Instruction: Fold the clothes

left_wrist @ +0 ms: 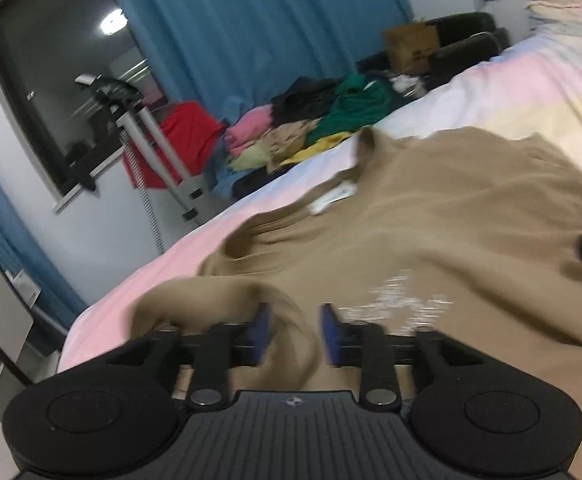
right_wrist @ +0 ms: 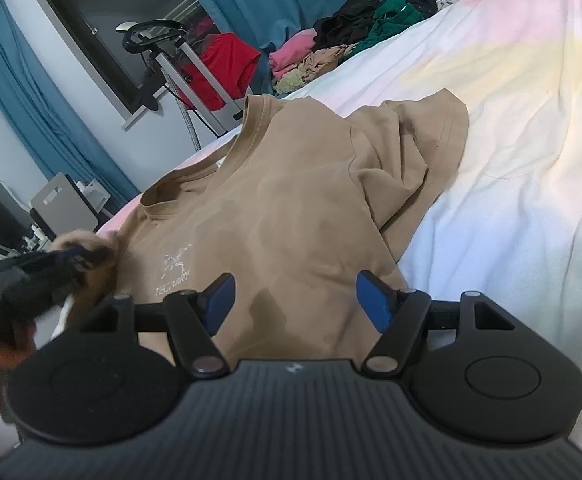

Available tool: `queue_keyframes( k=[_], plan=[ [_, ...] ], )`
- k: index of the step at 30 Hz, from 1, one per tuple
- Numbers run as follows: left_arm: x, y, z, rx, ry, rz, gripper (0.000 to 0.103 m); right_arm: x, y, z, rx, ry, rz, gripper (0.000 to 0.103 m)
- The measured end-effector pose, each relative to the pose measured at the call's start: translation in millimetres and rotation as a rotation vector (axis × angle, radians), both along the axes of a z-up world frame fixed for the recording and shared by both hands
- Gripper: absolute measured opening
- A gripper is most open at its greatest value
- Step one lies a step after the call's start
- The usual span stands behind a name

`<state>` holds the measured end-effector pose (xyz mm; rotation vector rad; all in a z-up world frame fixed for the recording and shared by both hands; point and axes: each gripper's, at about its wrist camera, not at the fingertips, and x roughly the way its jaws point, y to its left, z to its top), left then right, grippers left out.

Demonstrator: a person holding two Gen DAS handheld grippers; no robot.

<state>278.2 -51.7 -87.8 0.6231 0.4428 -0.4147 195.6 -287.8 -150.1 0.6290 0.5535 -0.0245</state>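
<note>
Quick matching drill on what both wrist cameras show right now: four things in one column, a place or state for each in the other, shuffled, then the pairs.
Things:
1. tan T-shirt
2. left gripper
3. right gripper
4. red garment

Places or states:
A. open, above the shirt's body, holding nothing
B. spread on the bed, logo up
C. beside the bed, by the metal stand
D. blue pads astride a bunched tan fold

Pairs: 1-B, 2-D, 3-A, 4-C

Both wrist views low, close over tan shirt, facing curtain, left perhaps blurred
</note>
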Motion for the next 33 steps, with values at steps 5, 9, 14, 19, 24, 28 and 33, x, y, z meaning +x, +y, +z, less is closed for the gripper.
queue_keyframes(
  k=[5,9,14,19,24,28,33],
  plan=[
    [-24,23,-5,-0.134,0.03,-0.001,0.057,-2,-2,1,0.018,0.001,-0.004,0.069],
    [-19,61,-6,-0.252,0.054,0.118,0.059,-2,-3,1,0.026,0.002,-0.005,0.069],
    [15,108,3,-0.408,0.114,0.281,0.058,-2,-3,1,0.028,0.003,-0.007,0.069],
    [52,110,11,-0.463,0.174,0.316,0.049,-1,-2,0,0.018,0.004,-0.007,0.069],
    [75,96,9,-0.368,0.206,0.344,0.002,0,0,-1,0.007,0.001,-0.004,0.069],
    [72,127,24,-0.482,0.16,0.429,0.002,0,0,-1,0.004,-0.001,-0.003,0.069],
    [66,212,46,-0.664,0.097,0.63,0.002,2,3,-2,-0.014,-0.002,-0.004,0.071]
  ],
)
